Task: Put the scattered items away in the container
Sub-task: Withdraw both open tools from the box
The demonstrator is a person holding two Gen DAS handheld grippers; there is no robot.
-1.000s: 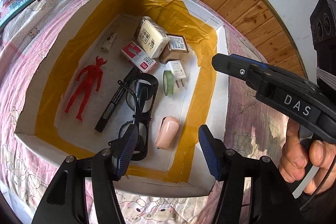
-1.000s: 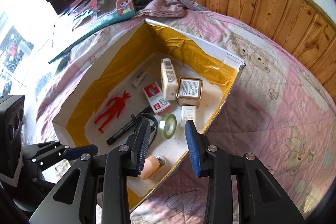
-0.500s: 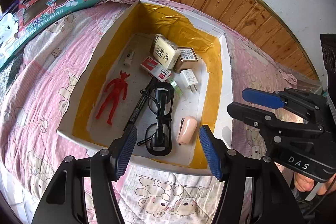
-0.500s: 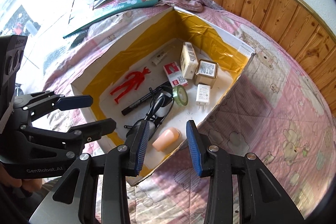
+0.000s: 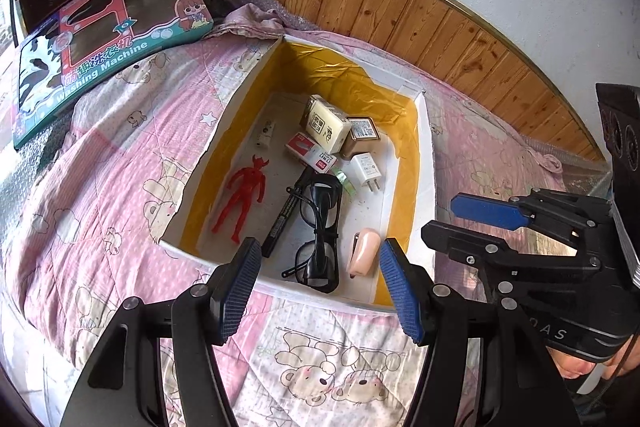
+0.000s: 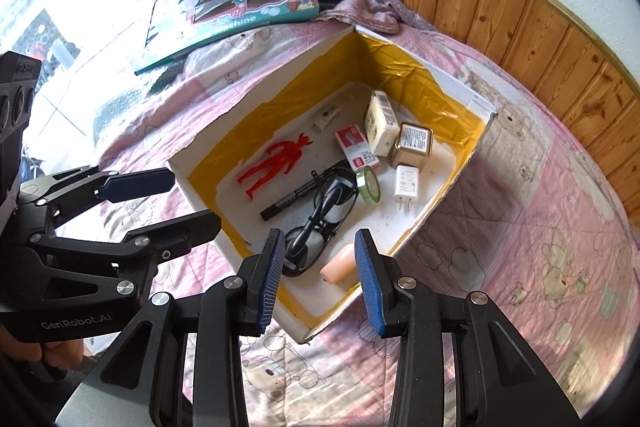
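both grippers hung clear of the box [image 5: 426, 163], above its near edge, and neither held anything. left gripper [image 5: 320, 283]: jaws spread wide, nothing between the blue pads. right gripper [image 6: 320, 275]: jaws parted somewhat less, also bare. judged reason for the high, pulled-back pose: no loose item showed on the pink bear quilt [image 5: 120, 155] around the box, so the collecting looked finished or nearly so.

box sat on the quilt, white card outside, yellow tape lining the inner walls, open top. all small items lay on its floor:
- red figure [image 5: 242, 197] flat, near the left wall.
- black marker [image 5: 286, 213] lying diagonal, just beside black glasses [image 5: 320, 223], which were folded and touching it.
- green tape roll [image 6: 369, 184] on edge by the glasses.
- white plug [image 5: 367, 171], prongs toward the near side.
- red-and-white packet [image 5: 310, 151], cream block [image 5: 325, 125] and a gold-rimmed tin [image 5: 362, 135] crowded together at the far end.
- small white piece [image 5: 265, 135] alone near the far left.
- pink oval thing [image 5: 362, 253] at the near right corner, close to the wall.

toy boxes [image 5: 108, 39] lay on the quilt well apart, beyond the far left corner; probably not part of the job.
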